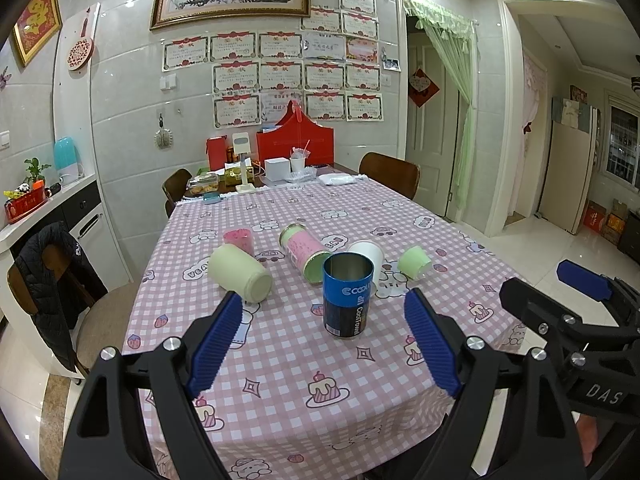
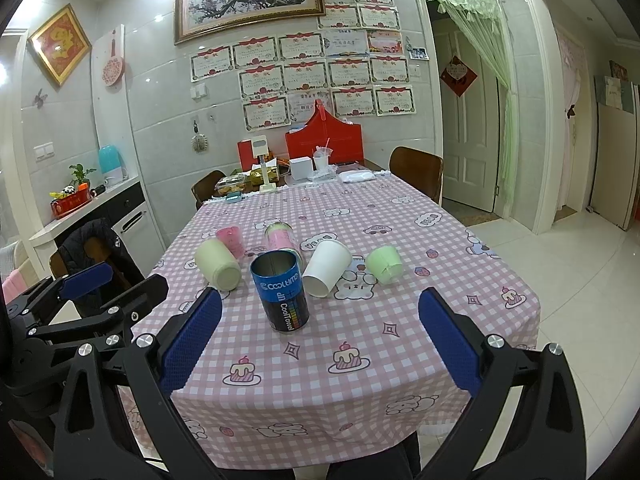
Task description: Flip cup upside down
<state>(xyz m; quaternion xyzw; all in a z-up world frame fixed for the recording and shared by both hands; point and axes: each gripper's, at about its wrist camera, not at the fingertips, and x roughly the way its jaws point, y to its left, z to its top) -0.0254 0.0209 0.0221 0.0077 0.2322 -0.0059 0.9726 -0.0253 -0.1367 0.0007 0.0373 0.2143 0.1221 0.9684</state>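
A blue and black can-shaped cup (image 1: 347,295) stands upright, mouth up, on the pink checked tablecloth (image 1: 280,360); it also shows in the right wrist view (image 2: 282,291). Around it lie a pale yellow cup (image 1: 240,273), a pink-green tin (image 1: 306,252), a white paper cup (image 1: 368,255) and a light green cup (image 1: 414,262), all on their sides. A pink cup (image 1: 238,241) stands behind. My left gripper (image 1: 324,344) is open and empty, short of the blue cup. My right gripper (image 2: 320,340) is open and empty, also short of it.
The table's far end holds a red box (image 1: 296,142), a white box (image 1: 277,169), food containers and a small stand. Wooden chairs (image 1: 390,172) stand around the table; one on the left carries a black jacket (image 1: 52,280). A counter (image 1: 48,200) runs along the left wall.
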